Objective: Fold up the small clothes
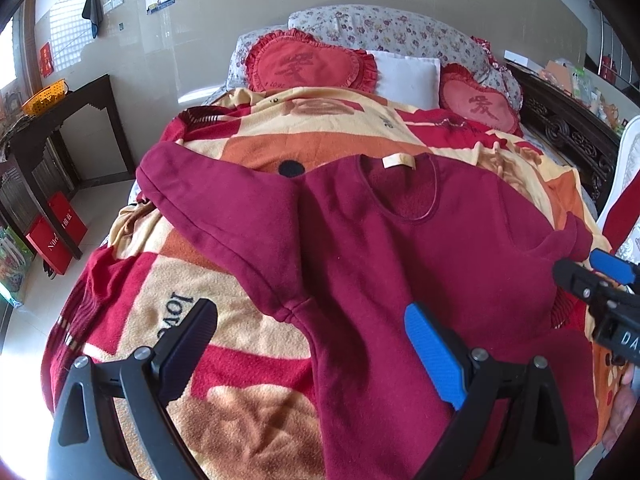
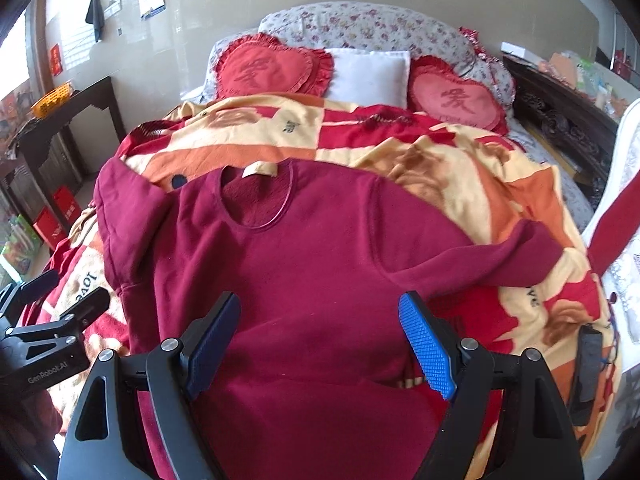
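The bed (image 2: 568,184) is covered by a red, orange and cream fleece blanket (image 2: 460,168). A maroon long-sleeved top (image 2: 312,280) lies flat on the blanket, neckline toward the headboard. Two red heart-shaped cushions (image 2: 268,68) and a white pillow (image 2: 372,74) rest at the head end.

Bright daylight pours in from the left, bleaching the floor (image 1: 24,344) to glare and throwing a barred patch on the wall (image 1: 76,36). Fisheye bending curves the edges (corners black). Right wrist view slightly softer; faint shadows.
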A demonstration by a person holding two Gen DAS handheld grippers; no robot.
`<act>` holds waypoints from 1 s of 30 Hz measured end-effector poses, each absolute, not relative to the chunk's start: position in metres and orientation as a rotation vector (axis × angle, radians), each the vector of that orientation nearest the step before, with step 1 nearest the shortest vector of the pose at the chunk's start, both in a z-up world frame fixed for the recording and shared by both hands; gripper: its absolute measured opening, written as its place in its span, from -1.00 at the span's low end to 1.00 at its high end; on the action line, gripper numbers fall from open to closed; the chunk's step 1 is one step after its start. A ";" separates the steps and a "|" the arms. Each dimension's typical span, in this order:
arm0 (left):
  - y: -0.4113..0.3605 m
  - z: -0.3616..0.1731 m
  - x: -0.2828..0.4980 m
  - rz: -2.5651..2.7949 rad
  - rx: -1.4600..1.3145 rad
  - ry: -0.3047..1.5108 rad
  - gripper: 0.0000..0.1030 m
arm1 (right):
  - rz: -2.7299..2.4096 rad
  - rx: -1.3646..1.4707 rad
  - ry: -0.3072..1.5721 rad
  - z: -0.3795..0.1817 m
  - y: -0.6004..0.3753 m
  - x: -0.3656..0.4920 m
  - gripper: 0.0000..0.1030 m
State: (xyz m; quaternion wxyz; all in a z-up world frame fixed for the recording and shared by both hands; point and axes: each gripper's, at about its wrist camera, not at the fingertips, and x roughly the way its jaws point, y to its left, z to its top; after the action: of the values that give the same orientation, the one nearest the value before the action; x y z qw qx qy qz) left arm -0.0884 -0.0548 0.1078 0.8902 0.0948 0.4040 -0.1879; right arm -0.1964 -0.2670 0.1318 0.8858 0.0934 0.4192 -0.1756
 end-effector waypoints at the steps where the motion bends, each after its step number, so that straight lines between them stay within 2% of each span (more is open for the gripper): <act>1: -0.055 0.106 -0.087 -0.387 0.197 0.841 0.89 | -0.366 0.192 0.879 0.129 -0.265 -0.193 0.24; 30: -0.056 0.088 -0.063 -0.348 0.192 0.880 0.89 | -0.377 0.184 0.930 0.097 -0.257 -0.162 0.24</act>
State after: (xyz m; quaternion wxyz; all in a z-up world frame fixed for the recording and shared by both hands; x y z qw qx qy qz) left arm -0.0631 -0.0562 0.0879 0.8857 0.0921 0.4233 -0.1671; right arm -0.1617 -0.2569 0.0967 0.8727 0.0879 0.4451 -0.1802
